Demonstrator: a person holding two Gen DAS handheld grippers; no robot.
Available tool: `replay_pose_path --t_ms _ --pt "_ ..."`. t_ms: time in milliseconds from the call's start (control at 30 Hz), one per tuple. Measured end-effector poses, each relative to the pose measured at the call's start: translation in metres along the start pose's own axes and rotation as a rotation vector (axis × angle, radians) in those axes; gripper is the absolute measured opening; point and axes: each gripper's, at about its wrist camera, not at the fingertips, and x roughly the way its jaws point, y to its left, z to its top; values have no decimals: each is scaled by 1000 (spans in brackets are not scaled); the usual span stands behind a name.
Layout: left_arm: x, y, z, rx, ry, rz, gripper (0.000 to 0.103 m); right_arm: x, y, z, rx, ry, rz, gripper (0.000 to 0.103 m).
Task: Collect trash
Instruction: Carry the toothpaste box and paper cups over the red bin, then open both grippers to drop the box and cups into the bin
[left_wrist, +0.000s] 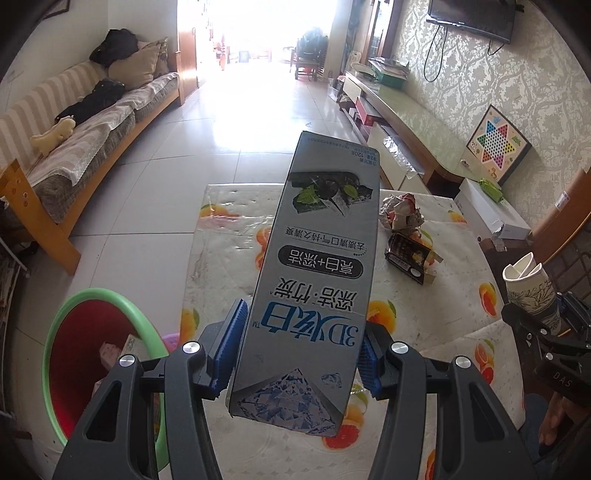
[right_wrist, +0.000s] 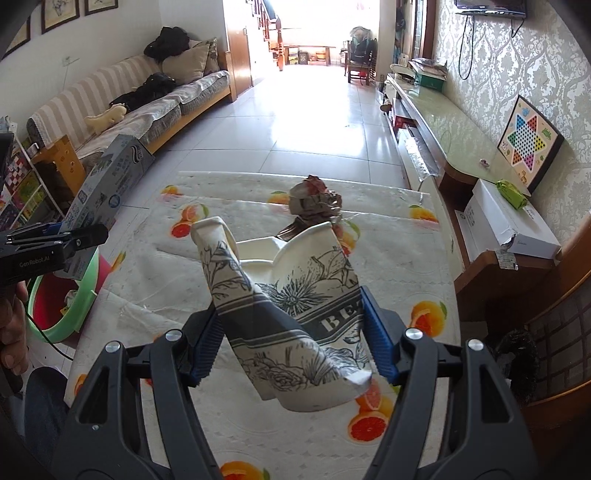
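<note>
Left wrist view puts the left gripper (left_wrist: 299, 354) nearest, its jaws clenched on one grey toothpaste box (left_wrist: 317, 266), which runs forward from between them, lifted above the worktop (left_wrist: 229, 243). Below and left of these jaws sits one green-rimmed red bin (left_wrist: 66, 354) on the floor, with some scraps already inside. In the right wrist view, the right gripper (right_wrist: 291, 339) has its jaws clamped on one crushed paper cup (right_wrist: 295, 302), also held clear of the fruit-print cloth. Ahead of both jaws, well apart from them, two pieces remain on the worktop: one dark flattened packet (left_wrist: 408, 258) and, just beyond it, one crumpled paper ball (left_wrist: 400, 212). By this showing the task looks partly done: two items are in hand and undropped, two lie uncollected.
</note>
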Motion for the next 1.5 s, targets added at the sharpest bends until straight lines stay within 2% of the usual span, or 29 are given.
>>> replay_pose_path --t_ms 300,600,767,1000,1033,1100,1500 --pt "-43 93 -33 -142 -40 76 52 -7 93 5 -130 -13 89 66" --pt "-50 172 -58 -266 -27 141 48 -9 182 18 -269 -32 165 66" --pt "-35 193 -65 -278 1 145 47 -3 218 21 -323 -25 191 66" --pt "-45 205 -67 -303 -37 136 49 -3 248 26 -365 -32 214 66" --pt "-48 206 -67 -310 -44 135 64 -2 250 26 -367 -31 218 66" --pt "-53 211 -68 -323 -64 150 82 0 257 26 -374 -26 224 66" --pt "-81 257 -88 -406 -80 222 84 16 318 22 -426 3 311 66"
